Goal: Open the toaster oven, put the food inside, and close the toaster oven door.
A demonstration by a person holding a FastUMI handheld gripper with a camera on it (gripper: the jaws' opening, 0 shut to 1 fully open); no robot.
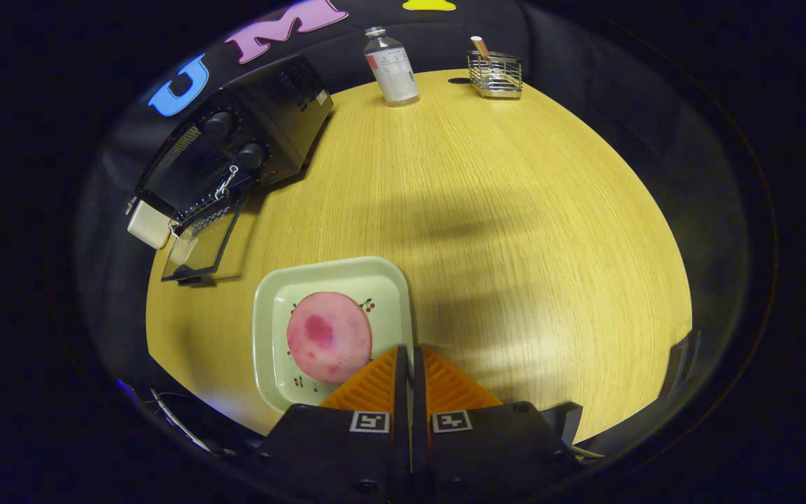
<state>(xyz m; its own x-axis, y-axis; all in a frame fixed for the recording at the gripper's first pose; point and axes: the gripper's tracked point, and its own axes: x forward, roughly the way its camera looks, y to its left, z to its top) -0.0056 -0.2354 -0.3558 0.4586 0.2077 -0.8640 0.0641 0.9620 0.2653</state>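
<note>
Bright overhead light falls on the desk (pixel 487 210), with soft grey shadows across its middle and pale glare beyond the tongs (pixel 410 364). Fisheye bends the desk's rim; surroundings stay dim.

A round, pale wood-grain counter (pixel 501 210) stands against black cloth walls (pixel 585 49). Soft shadows cross its middle — brighter sheen at four o'clock.
</note>
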